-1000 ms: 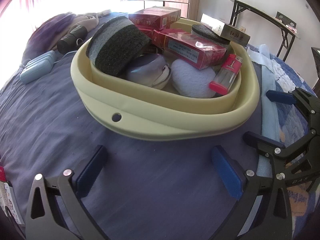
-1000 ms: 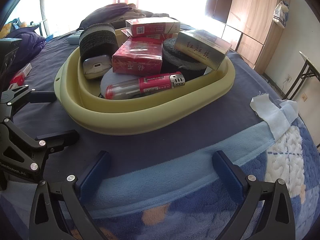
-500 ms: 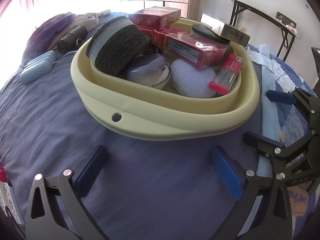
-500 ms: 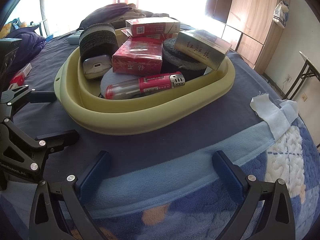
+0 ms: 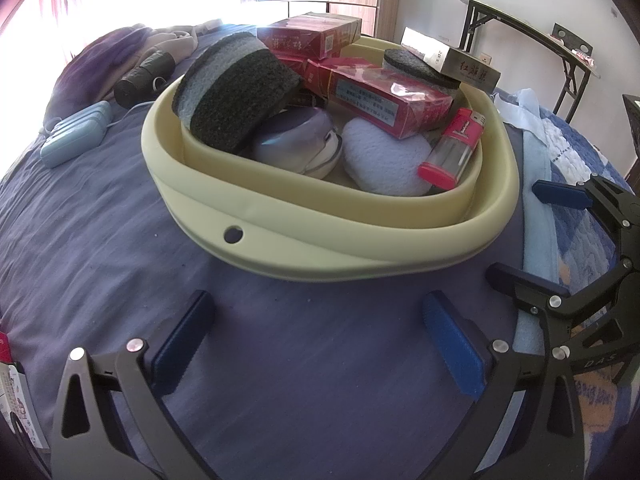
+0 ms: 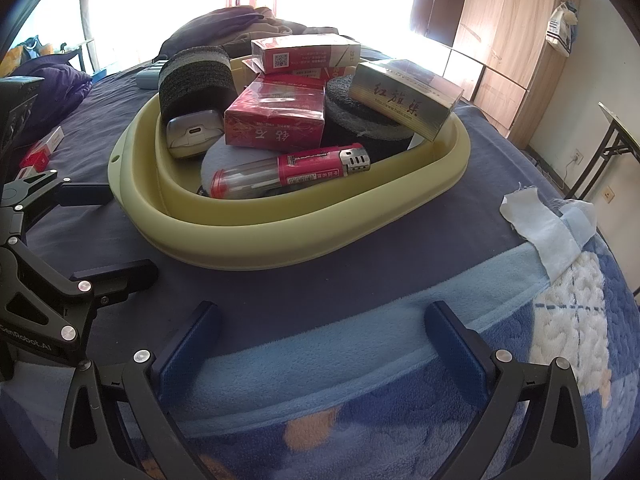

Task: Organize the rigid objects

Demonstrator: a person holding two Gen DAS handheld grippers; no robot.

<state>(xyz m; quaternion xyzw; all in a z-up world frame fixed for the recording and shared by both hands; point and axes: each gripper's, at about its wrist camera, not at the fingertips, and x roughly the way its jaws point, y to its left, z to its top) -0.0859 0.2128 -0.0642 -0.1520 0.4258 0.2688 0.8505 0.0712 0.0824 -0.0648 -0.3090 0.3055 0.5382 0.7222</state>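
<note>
A pale yellow basin (image 5: 320, 248) (image 6: 280, 236) sits on a purple bedsheet. It holds red cigarette boxes (image 5: 384, 104) (image 6: 276, 120), a gold box (image 6: 404, 98), dark round sponges (image 5: 236, 92), a red lighter (image 5: 452, 144) (image 6: 292, 172), a silver case (image 6: 192, 136) and a pale round pad (image 5: 384, 160). My left gripper (image 5: 320, 332) stands open in front of the basin, nothing between its fingers. My right gripper (image 6: 328, 340) is open too, over the blue blanket, short of the basin. Each gripper shows at the edge of the other's view.
A light blue case (image 5: 76, 136) and a dark roll (image 5: 144, 76) lie left of the basin beside piled clothes. A white cloth scrap (image 6: 540, 224) lies on the blue blanket. Small red boxes (image 6: 44, 148) sit far left. A folding table (image 5: 520, 28) and wardrobe (image 6: 500, 40) stand behind.
</note>
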